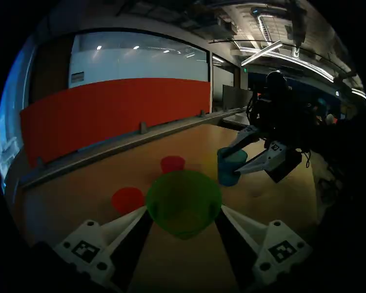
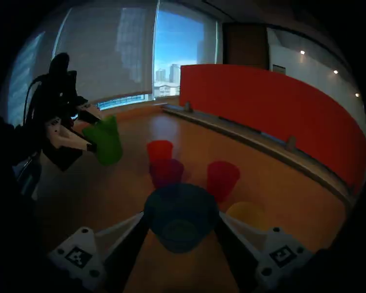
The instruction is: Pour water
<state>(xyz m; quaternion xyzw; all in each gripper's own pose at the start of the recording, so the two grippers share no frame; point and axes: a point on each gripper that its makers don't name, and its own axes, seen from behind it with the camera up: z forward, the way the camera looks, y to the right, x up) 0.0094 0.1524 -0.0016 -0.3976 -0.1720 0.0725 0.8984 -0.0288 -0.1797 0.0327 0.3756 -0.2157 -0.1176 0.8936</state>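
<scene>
Green cup (image 1: 184, 195) sitting clamped between left gripper (image 1: 183, 211) fingers, both pressing its sides. Right gripper (image 2: 181, 219) pinching blue cup (image 2: 180, 207) same way. Both cups being held farther from red partition (image 2: 280, 107) than loose red cups (image 2: 222, 179) on table (image 2: 300, 195). Cannot tell which cup is holding water (tinted plastic, dim light). Risks: rims misaligning during tipping, water spilling onto table; over-squeezing, cup buckling or slipping; swinging cup knocking red cups over.

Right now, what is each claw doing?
Left claw: closed on the green cup.
Right claw: closed on the blue cup.
</scene>
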